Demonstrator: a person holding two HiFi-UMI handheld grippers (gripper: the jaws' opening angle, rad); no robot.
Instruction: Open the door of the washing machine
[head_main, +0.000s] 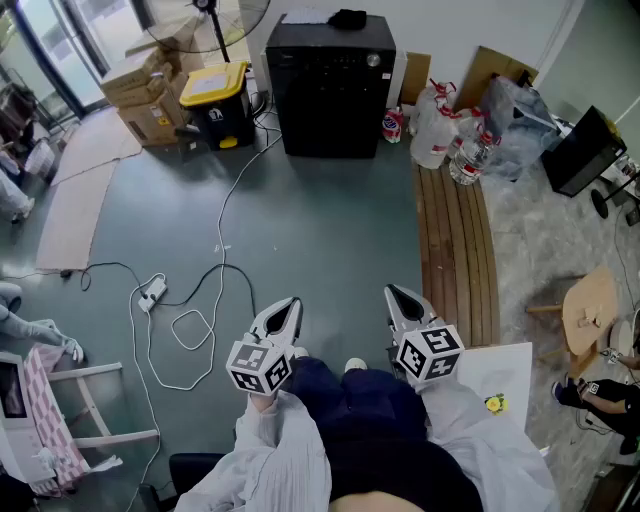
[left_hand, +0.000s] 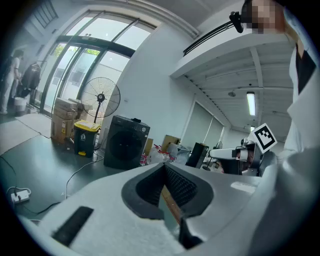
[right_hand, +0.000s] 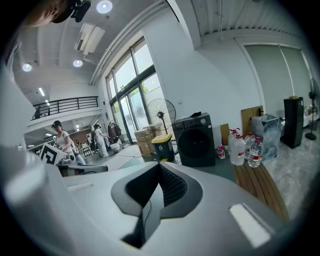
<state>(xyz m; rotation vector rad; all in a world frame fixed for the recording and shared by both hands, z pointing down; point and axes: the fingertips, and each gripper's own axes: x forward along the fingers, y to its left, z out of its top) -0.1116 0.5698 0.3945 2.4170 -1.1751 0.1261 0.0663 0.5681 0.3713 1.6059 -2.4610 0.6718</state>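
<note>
The black washing machine (head_main: 330, 85) stands against the far wall with its round front door closed; it also shows as the washing machine (left_hand: 125, 142) in the left gripper view and the washing machine (right_hand: 196, 140) in the right gripper view. My left gripper (head_main: 290, 305) and right gripper (head_main: 397, 295) are held side by side low in front of me, several steps back from the machine, both pointing toward it. The left gripper (left_hand: 164, 167) has its tips together with nothing between them. The right gripper (right_hand: 159, 167) looks the same, tips meeting and empty.
A yellow-lidded bin (head_main: 215, 100) and cardboard boxes (head_main: 140, 85) sit left of the machine. Cables and a power strip (head_main: 152, 292) lie on the floor at the left. A wooden bench (head_main: 455, 250) runs along the right, with bottles (head_main: 440, 135) at its far end.
</note>
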